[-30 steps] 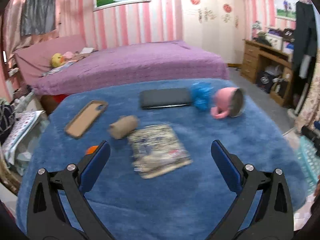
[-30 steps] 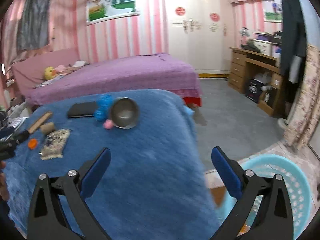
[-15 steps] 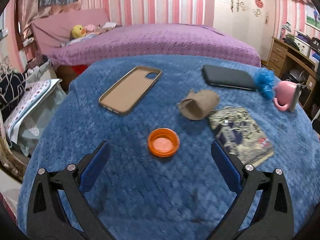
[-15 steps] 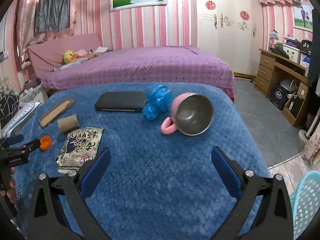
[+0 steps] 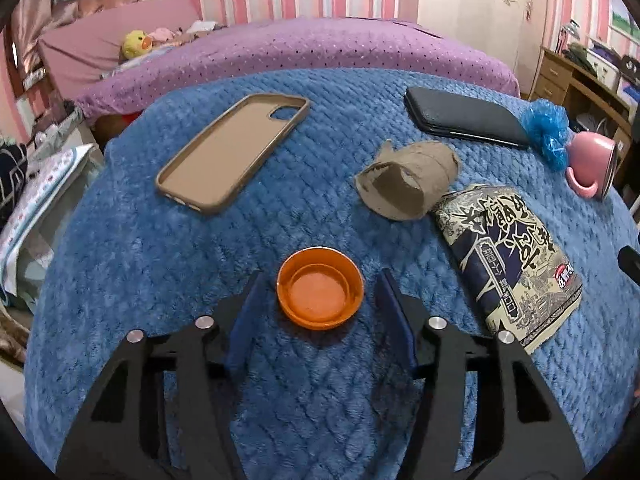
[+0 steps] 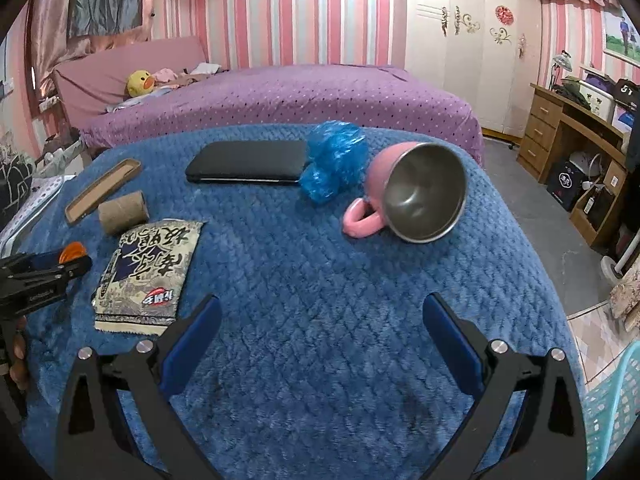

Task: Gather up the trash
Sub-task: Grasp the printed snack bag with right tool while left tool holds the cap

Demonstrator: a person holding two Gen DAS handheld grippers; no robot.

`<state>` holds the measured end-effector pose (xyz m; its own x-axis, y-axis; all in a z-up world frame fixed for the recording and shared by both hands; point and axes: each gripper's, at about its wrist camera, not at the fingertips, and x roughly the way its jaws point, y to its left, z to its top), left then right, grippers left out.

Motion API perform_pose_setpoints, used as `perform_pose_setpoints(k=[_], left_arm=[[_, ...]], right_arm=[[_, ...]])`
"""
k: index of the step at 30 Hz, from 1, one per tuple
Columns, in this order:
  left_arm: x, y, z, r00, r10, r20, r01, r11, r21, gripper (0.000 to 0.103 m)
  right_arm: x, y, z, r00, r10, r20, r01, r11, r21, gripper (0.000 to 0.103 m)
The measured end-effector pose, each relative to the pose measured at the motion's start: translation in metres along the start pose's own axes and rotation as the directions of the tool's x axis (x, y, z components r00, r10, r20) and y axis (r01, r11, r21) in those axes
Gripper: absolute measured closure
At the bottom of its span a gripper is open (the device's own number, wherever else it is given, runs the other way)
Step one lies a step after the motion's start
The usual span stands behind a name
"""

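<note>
An orange bottle cap (image 5: 320, 294) lies open side up on the blue blanket (image 5: 120, 248). My left gripper (image 5: 320, 300) stands around it, its jaws partly closed with a small gap on each side. Trash on the blanket: a crushed cardboard tube (image 5: 406, 184), an empty snack packet (image 5: 508, 260), a crumpled blue plastic bag (image 5: 546, 132). My right gripper (image 6: 320, 332) is open and empty over the blanket's near part. The right wrist view shows the cap (image 6: 72, 251), tube (image 6: 122, 212), packet (image 6: 150, 272) and bag (image 6: 334, 160).
A tan phone case (image 5: 236, 152), a black phone (image 5: 464, 116) and a tipped pink mug (image 6: 412, 196) lie on the blanket. A light blue basket (image 6: 612, 408) stands on the floor at right. A purple bed (image 6: 280, 96) is behind, a wooden desk (image 6: 572, 136) at right.
My left gripper swung left from the packet, came down around the orange cap and narrowed its jaws. My right gripper turned left from the basket toward the blanket and stays open.
</note>
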<state>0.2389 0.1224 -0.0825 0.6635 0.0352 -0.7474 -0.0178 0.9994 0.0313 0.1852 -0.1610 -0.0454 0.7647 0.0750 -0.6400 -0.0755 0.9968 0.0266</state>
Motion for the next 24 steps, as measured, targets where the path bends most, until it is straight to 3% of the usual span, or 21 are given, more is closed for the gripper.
perform_pose_setpoints(k=[1,7,10,16,17,19,20,22,24], left_arm=[[-0.002,-0.001,0.0,1.0,-0.01,0.007,0.01,1.0,0.006,0.064],[-0.02,0.009,-0.003,0.999,-0.013,0.046,0.015,0.999,-0.04,0.064],[-0.029,0.021,-0.004,0.998,0.009,0.056,-0.005,0.997,-0.077,0.064],[-0.05,0.034,-0.004,0.993,0.077,0.09,-0.067,0.992,-0.109,0.064],[-0.054,0.034,-0.003,0.991,0.092,0.101,-0.081,0.991,-0.106,0.064],[-0.056,0.034,-0.002,0.988,0.106,0.112,-0.094,0.99,-0.105,0.064],[-0.056,0.035,-0.002,0.987,0.109,0.116,-0.097,0.99,-0.107,0.064],[-0.055,0.037,-0.001,0.988,0.108,0.112,-0.095,0.989,-0.115,0.064],[-0.053,0.039,-0.002,0.988,0.113,0.104,-0.1,0.987,-0.124,0.064]], right_arm=[[0.0,0.002,0.0,1.0,0.006,-0.002,-0.006,1.0,-0.002,0.005],[0.002,0.03,0.001,0.998,0.069,-0.007,-0.07,0.997,-0.022,0.005],[0.01,0.053,0.003,0.993,0.117,-0.028,-0.118,0.992,-0.049,0.005],[0.03,0.081,0.004,0.986,0.131,-0.107,-0.141,0.986,-0.094,0.008],[0.031,0.082,0.004,0.984,0.137,-0.113,-0.148,0.985,-0.091,0.012],[0.035,0.089,0.001,0.982,0.138,-0.129,-0.152,0.982,-0.108,0.03],[0.036,0.092,0.0,0.981,0.14,-0.135,-0.157,0.98,-0.123,0.032],[0.034,0.097,-0.001,0.976,0.172,-0.134,-0.191,0.97,-0.151,0.056],[0.031,0.102,-0.004,0.976,0.178,-0.125,-0.199,0.963,-0.182,0.064]])
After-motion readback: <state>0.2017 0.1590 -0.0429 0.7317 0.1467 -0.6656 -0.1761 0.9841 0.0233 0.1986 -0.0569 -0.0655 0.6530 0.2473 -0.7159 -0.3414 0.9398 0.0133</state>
